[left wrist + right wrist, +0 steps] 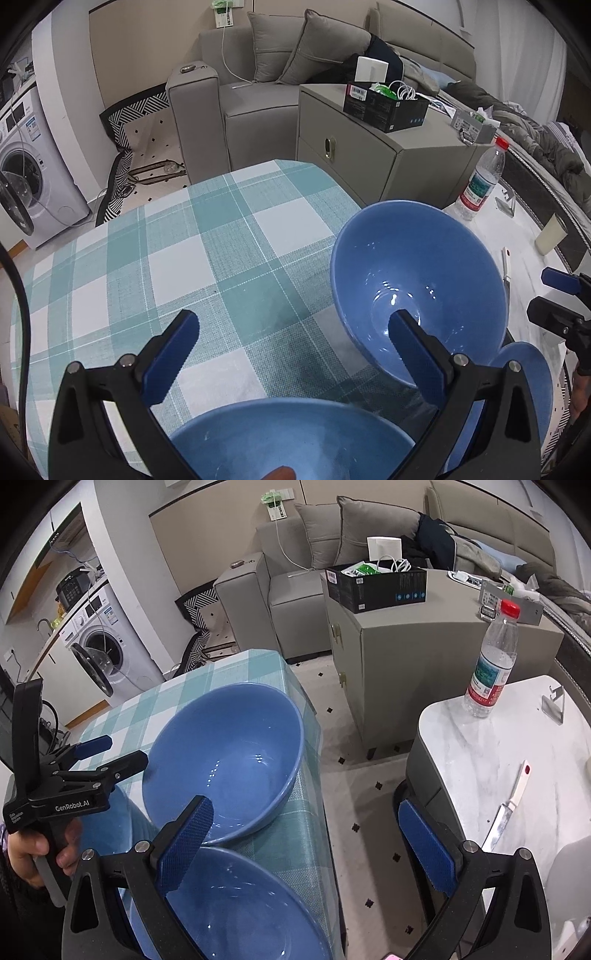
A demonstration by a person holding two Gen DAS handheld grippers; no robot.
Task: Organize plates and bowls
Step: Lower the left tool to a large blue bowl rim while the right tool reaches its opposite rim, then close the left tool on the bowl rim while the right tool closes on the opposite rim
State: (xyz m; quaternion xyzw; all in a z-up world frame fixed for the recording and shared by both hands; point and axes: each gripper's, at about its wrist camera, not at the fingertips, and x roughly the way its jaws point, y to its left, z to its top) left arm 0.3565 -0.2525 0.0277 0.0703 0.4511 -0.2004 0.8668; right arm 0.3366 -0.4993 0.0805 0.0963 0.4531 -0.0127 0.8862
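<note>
Seemingly early on: two glossy blue ceramic bowls [225, 764] sit unstacked, touching, on the teal-checked tablecloth [207, 258]. Left gripper [291, 363] and right gripper [306, 840] hover, jaws apart, holding nothing.

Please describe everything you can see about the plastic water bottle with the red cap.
The water bottle is clear, ribbed plastic with a red screw cap and a label in green, white and red around its lower half. It looks almost empty, though the water level is hard to judge. It stands upright, cap closed, near the far edge of the white marble-look side table, which is separate from the checked table with the bowls. Nothing touches it except the tabletop; the knife lies well apart from it.
</note>
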